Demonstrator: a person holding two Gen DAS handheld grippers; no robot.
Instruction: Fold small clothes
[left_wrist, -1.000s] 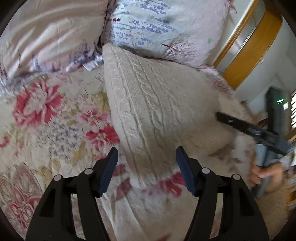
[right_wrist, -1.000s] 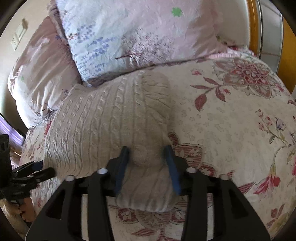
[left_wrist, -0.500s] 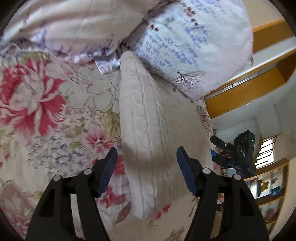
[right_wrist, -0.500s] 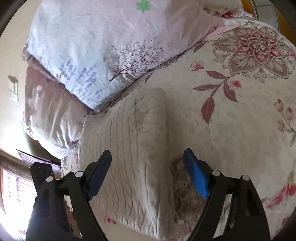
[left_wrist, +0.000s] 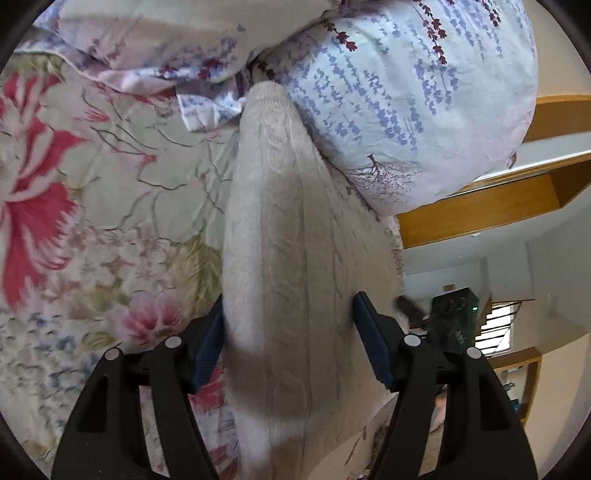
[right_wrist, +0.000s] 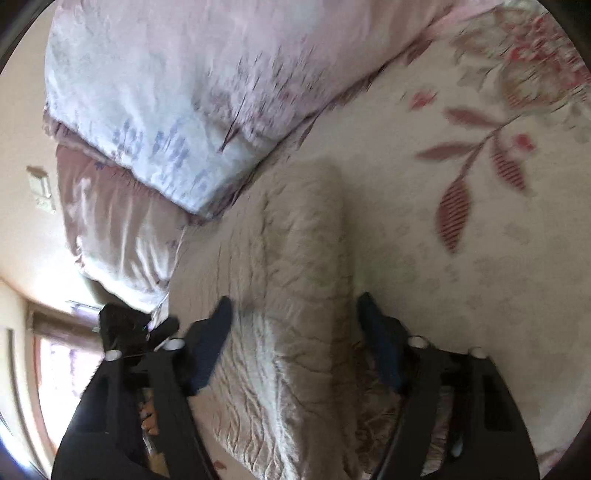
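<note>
A cream cable-knit sweater (left_wrist: 295, 258) lies folded on the floral bedspread, its far end against the pillows. My left gripper (left_wrist: 288, 332) is open and straddles the sweater's near left edge, with the cloth between its blue pads. My right gripper (right_wrist: 295, 325) is open and straddles the sweater's (right_wrist: 295, 258) right folded edge. Neither grips the cloth. The right gripper's body also shows in the left wrist view (left_wrist: 450, 321), and the left one in the right wrist view (right_wrist: 125, 328).
Two pillows (left_wrist: 406, 92) lie at the head of the bed. The floral bedspread (left_wrist: 92, 221) spreads to the left, and to the right in the right wrist view (right_wrist: 480, 240). A wooden headboard (left_wrist: 480, 210) stands behind.
My right gripper let go of the folded sleeve and opened. Both grippers tilted and moved in low over the sweater's side edges.
</note>
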